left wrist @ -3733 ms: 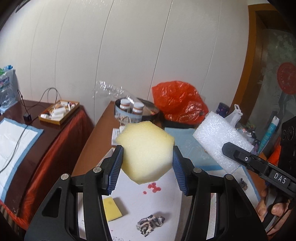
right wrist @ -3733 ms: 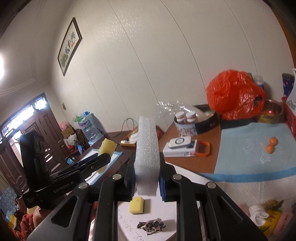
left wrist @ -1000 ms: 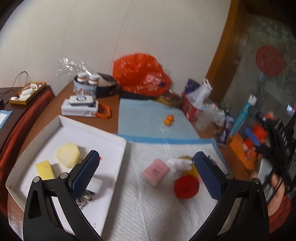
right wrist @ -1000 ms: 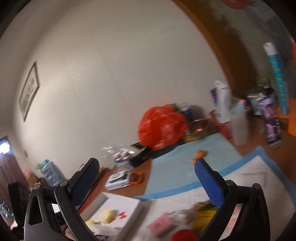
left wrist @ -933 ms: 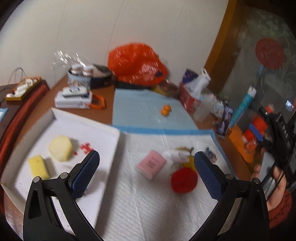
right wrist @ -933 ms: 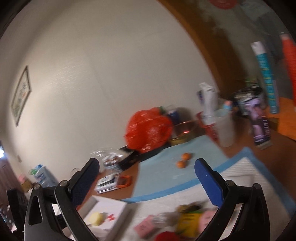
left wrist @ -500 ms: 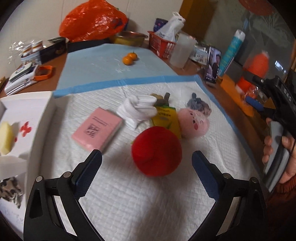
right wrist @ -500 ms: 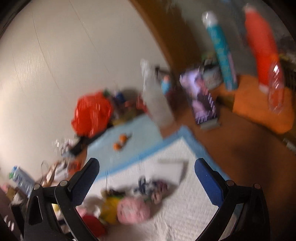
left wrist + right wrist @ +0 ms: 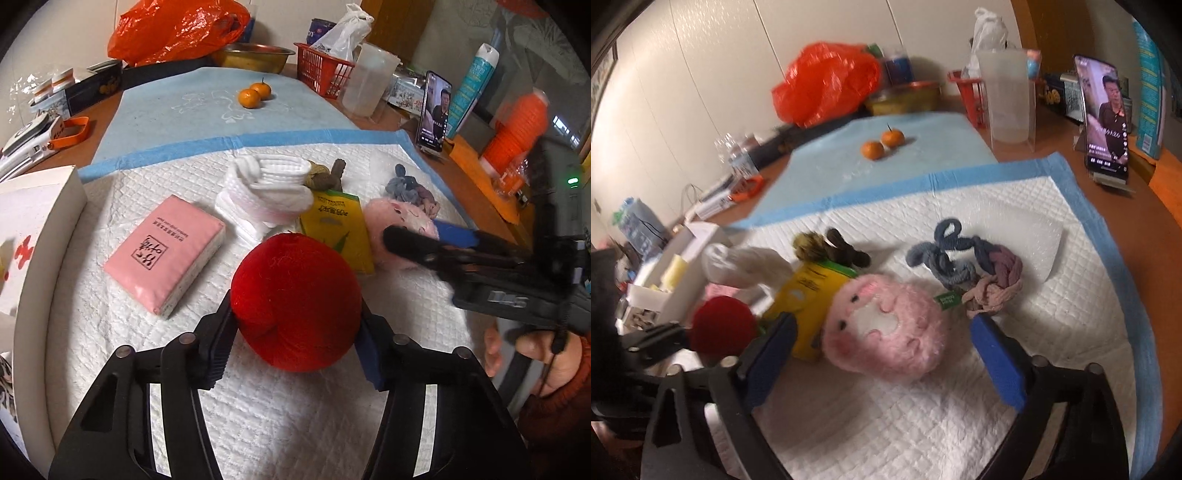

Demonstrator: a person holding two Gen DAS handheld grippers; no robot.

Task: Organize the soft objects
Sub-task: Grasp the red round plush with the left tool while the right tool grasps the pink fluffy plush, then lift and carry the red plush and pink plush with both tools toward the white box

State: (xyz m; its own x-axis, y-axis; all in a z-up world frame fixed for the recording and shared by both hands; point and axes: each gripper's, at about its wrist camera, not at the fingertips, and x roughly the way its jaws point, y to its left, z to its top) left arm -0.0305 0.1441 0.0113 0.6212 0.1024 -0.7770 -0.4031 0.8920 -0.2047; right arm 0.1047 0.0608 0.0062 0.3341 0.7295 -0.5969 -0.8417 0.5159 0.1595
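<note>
Our left gripper (image 9: 295,328) has just been closing, pads now touching the red ball (image 9: 295,301) between them, our right gripper (image 9: 886,354) also closing, jaws wide either side of the pink plush (image 9: 886,332), not touching it.

left gripper (image 9: 295,332) closing, right gripper (image 9: 886,354) closing
</note>
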